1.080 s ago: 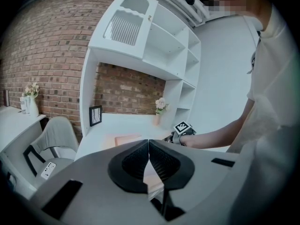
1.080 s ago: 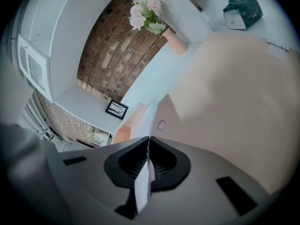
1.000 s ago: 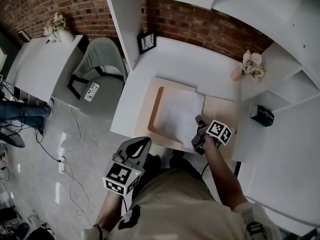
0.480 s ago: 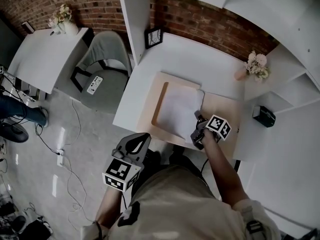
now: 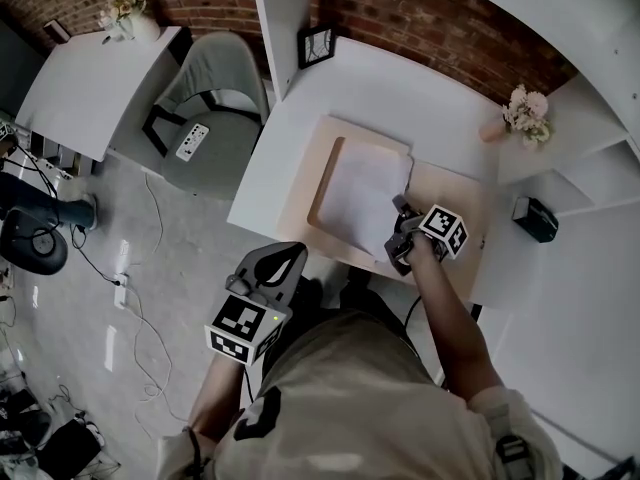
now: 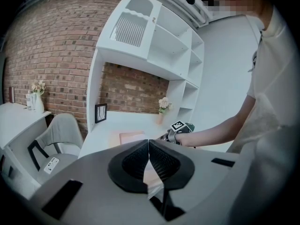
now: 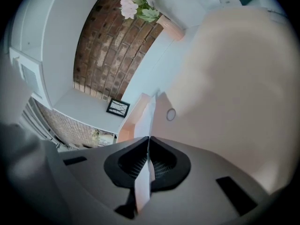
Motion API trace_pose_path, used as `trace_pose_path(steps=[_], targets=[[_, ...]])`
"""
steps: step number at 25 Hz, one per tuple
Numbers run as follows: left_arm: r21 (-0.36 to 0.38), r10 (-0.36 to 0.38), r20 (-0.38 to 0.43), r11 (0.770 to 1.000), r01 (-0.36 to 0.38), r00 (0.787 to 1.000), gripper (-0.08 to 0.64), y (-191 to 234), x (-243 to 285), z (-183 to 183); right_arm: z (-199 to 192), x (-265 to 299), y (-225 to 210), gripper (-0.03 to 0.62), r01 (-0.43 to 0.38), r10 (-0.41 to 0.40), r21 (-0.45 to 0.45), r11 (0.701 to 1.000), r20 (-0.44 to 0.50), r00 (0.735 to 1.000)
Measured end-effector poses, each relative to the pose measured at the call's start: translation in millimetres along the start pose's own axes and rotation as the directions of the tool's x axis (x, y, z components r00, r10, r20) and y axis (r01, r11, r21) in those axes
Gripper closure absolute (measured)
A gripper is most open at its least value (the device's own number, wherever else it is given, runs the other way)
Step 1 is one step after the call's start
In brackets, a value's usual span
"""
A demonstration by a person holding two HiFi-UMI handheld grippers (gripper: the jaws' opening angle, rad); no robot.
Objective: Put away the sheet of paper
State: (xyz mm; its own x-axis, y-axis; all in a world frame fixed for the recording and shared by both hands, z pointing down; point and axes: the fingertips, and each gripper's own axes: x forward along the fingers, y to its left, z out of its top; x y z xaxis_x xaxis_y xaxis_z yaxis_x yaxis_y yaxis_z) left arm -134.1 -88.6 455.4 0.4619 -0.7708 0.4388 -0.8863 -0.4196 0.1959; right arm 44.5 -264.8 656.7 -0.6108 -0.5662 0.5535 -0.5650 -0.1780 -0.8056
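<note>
Chair (image 5: 205,88) stands at upper left. Left gripper (image 5: 283,261), lower left of centre just off the desk (image 5: 290,158), has its jaws together on nothing. Paper (image 5: 362,193) lies over the tan tray (image 5: 322,183) at centre. Right gripper (image 5: 400,213) is clamped on its lower right edge.

Red brick wall (image 5: 430,23), white desk (image 5: 380,93) and shelving (image 5: 585,143), grey chair (image 5: 215,78), second white table (image 5: 90,93), pale glossy floor (image 5: 175,233)

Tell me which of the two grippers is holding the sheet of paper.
The right gripper: its jaws are shut on the sheet of paper, while the left gripper is shut on nothing.
</note>
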Motion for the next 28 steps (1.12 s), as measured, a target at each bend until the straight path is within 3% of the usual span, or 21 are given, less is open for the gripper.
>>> trace_pose_path(steps=[28], targets=[[-0.022,0.02,-0.032,1.0,-0.021,0.999,0.543,9,-2,-11,-25,37,17,0.565,-0.048,0.051,0.059,0.997,-0.052,0.997]])
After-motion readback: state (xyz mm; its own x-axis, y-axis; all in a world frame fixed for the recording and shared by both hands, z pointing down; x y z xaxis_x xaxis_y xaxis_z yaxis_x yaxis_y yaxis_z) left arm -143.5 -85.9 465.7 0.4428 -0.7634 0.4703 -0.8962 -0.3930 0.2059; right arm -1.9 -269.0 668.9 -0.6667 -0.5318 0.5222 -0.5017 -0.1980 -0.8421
